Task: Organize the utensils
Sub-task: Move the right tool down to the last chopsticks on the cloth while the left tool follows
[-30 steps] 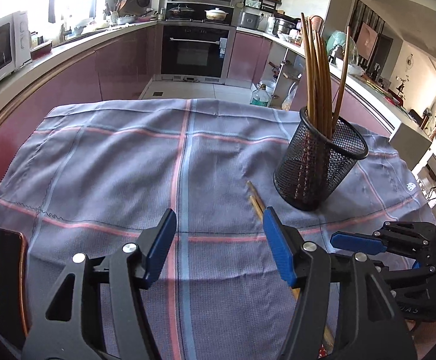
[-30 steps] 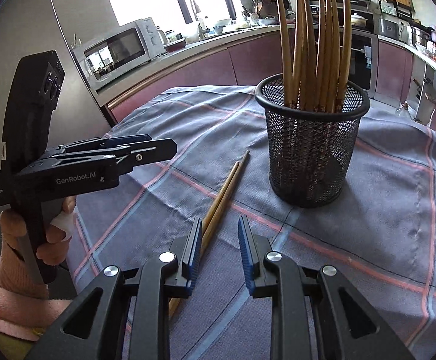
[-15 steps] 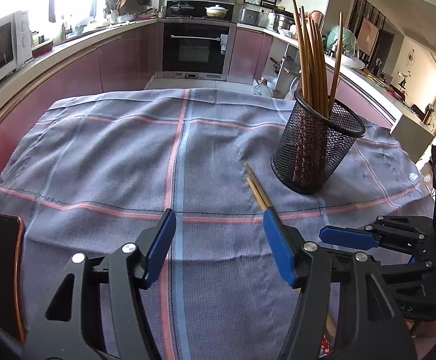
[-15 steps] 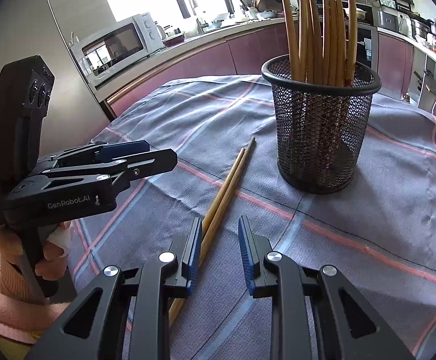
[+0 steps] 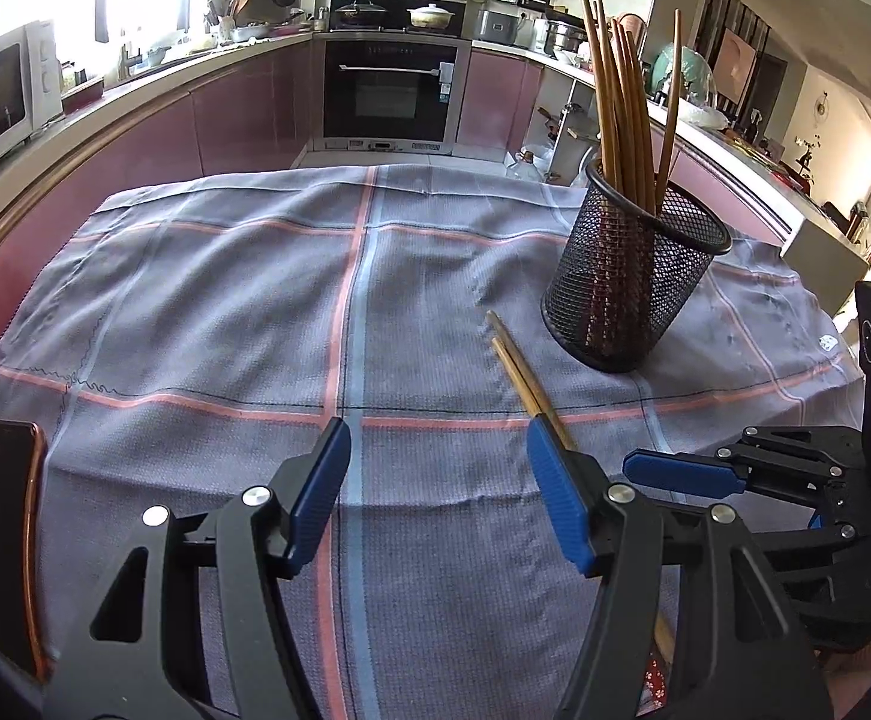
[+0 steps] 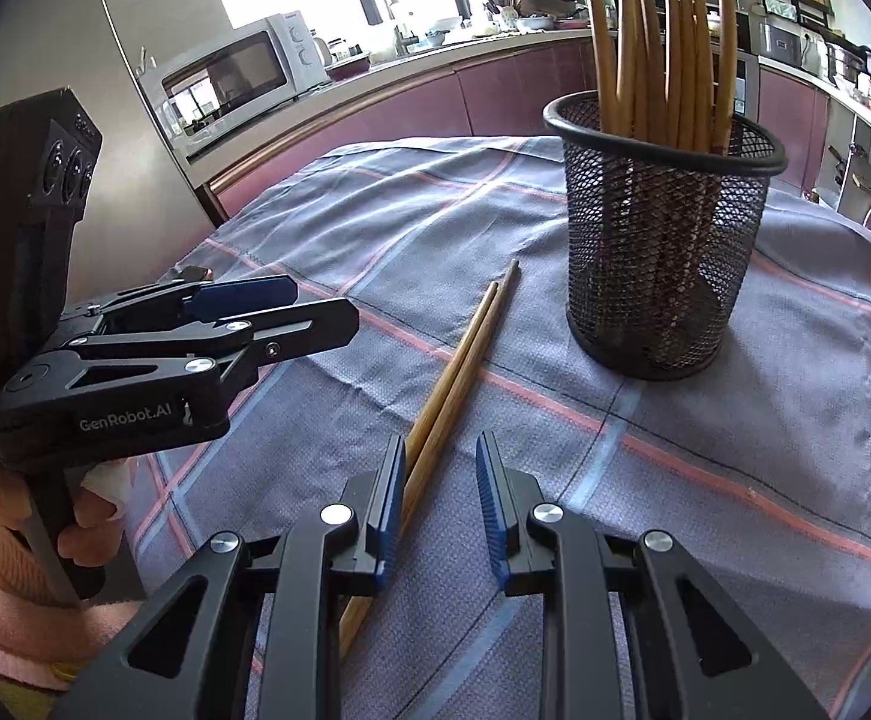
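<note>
My left gripper (image 5: 438,495) jaws stand wide apart over the table (image 5: 207,312); my right gripper (image 6: 440,501) jaws, narrowly apart, hover above two loose chopsticks (image 6: 465,354) beside the mesh holder (image 6: 657,252)

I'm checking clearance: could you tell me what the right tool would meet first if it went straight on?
Probably the tablecloth. The right tool points down at bare cloth, with the two loose chopsticks just left of its line.

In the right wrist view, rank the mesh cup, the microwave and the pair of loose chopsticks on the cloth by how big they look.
1. Mesh cup, largest in the picture.
2. Pair of loose chopsticks: long but thin, partly hidden behind the right gripper's fingers.
3. Microwave, smallest, though only because it stands far back.
</note>
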`<action>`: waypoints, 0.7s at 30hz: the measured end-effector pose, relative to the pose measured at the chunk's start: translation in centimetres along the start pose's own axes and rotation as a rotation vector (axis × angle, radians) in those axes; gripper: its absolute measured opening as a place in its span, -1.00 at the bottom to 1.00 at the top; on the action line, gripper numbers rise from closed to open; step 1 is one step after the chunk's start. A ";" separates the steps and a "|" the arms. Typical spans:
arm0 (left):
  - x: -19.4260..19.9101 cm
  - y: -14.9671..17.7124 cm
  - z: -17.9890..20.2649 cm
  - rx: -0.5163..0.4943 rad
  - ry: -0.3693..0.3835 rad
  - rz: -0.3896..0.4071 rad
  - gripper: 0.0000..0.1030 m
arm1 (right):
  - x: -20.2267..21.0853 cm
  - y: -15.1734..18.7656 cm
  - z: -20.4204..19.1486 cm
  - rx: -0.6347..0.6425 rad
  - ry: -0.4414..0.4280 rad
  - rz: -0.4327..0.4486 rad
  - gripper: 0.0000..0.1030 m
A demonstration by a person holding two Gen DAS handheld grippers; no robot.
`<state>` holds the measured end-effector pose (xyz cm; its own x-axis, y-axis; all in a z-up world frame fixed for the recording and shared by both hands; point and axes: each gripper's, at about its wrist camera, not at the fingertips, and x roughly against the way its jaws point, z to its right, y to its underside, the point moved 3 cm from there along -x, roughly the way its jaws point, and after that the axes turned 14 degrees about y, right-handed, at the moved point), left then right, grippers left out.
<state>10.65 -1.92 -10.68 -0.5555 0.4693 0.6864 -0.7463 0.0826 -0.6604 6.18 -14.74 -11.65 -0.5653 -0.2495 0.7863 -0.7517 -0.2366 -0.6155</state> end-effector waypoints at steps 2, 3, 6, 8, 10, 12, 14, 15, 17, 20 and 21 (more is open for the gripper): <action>-0.1 0.1 0.0 -0.001 0.002 -0.004 0.18 | -0.1 0.1 -0.2 0.009 0.007 -0.004 -0.56; -0.2 0.1 0.1 -0.003 0.002 -0.005 0.18 | -0.2 0.1 -0.3 0.017 0.016 -0.005 -0.56; -0.3 0.2 0.1 -0.004 0.007 -0.011 0.18 | -0.3 0.2 -0.3 0.027 0.030 -0.005 -0.56; -0.4 0.3 0.2 -0.008 0.008 -0.015 0.18 | -0.3 0.2 -0.2 0.027 0.037 -0.007 -0.56; -0.6 0.3 0.3 -0.012 0.010 -0.019 0.18 | -0.2 0.2 0.0 0.026 0.038 -0.010 -0.56; -0.7 0.5 0.4 -0.014 0.014 -0.023 0.18 | -0.2 0.3 0.1 0.022 0.038 -0.015 -0.57; -0.9 0.5 0.6 -0.020 0.017 -0.028 0.18 | -0.1 0.4 0.2 0.020 0.038 -0.017 -0.57; -1.0 0.6 0.8 -0.023 0.022 -0.032 0.18 | -0.1 0.4 0.3 0.018 0.038 -0.017 -0.59; -1.2 0.7 1.2 -0.037 0.029 -0.040 0.18 | 0.0 0.4 0.3 0.017 0.037 -0.018 -0.60; -1.6 1.0 1.9 -0.059 0.042 -0.053 0.18 | 0.1 0.5 0.4 0.010 0.034 -0.021 -0.64; -1.7 1.1 2.1 -0.064 0.045 -0.058 0.18 | 0.1 0.5 0.5 0.008 0.033 -0.024 -0.67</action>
<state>10.05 -4.53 -11.93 -0.4944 0.5007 0.7106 -0.7507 0.1663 -0.6394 5.91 -15.38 -11.94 -0.5584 -0.2129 0.8018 -0.7623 -0.2497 -0.5972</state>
